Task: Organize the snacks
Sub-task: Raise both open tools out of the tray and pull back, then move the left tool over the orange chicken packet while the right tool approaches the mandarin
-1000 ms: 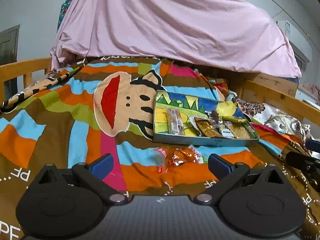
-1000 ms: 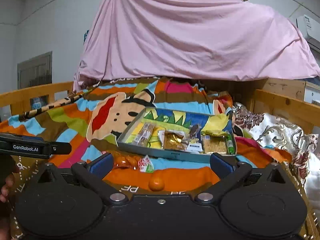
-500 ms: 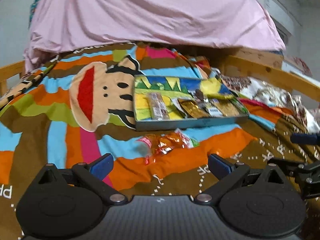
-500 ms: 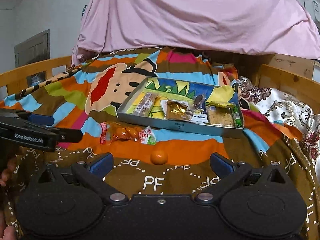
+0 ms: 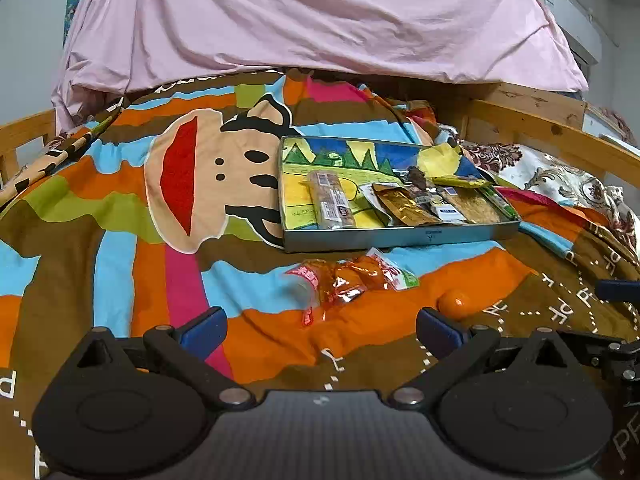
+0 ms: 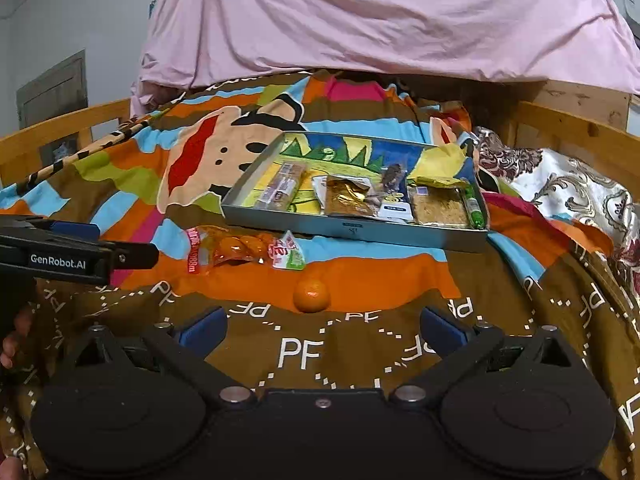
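A shallow metal tray (image 5: 400,237) (image 6: 352,229) with a colourful picture base lies on the bed and holds several snack packets. An orange snack packet (image 5: 348,282) (image 6: 240,249) lies on the blanket just in front of the tray. A small orange fruit (image 5: 455,303) (image 6: 311,295) lies near it. My left gripper (image 5: 320,330) is open and empty, just short of the packet. My right gripper (image 6: 322,330) is open and empty, just short of the fruit. The left gripper also shows at the left of the right wrist view (image 6: 80,254).
A striped cartoon-monkey blanket (image 5: 120,220) covers the bed. Wooden bed rails (image 5: 552,136) (image 6: 60,128) run along both sides. A pink sheet (image 5: 312,16) hangs behind. A patterned white cloth (image 6: 568,188) lies at the right.
Both grippers have tilted down and come closer to the blanket; the packet and the fruit now sit nearer the fingers. Both stay open.
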Motion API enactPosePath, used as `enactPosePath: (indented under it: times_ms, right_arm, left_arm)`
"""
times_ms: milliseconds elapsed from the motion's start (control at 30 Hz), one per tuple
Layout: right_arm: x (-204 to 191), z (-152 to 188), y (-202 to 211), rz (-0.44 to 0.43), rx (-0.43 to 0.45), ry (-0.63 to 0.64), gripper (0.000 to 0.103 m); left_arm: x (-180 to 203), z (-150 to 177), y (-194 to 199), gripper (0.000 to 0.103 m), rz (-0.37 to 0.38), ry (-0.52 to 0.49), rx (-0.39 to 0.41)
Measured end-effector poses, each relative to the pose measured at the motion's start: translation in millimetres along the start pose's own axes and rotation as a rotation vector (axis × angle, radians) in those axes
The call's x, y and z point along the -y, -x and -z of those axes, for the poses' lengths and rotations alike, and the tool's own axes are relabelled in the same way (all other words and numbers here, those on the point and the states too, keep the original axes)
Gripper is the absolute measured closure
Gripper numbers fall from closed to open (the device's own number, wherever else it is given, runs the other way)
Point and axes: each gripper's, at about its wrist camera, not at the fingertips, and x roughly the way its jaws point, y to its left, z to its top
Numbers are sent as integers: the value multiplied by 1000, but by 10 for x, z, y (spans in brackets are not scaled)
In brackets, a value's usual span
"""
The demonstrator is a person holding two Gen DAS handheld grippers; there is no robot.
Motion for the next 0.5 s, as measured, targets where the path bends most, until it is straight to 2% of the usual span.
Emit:
enactPosePath:
  times_ms: [300, 500]
  right_arm:
    - [44, 9, -125, 2, -32, -10, 1]
    - [86, -85, -301, -75, -76, 23, 1]
  left_arm:
    - [20, -143, -200, 0, 8, -33, -9]
    - [87, -238, -358, 0, -19, -99, -26]
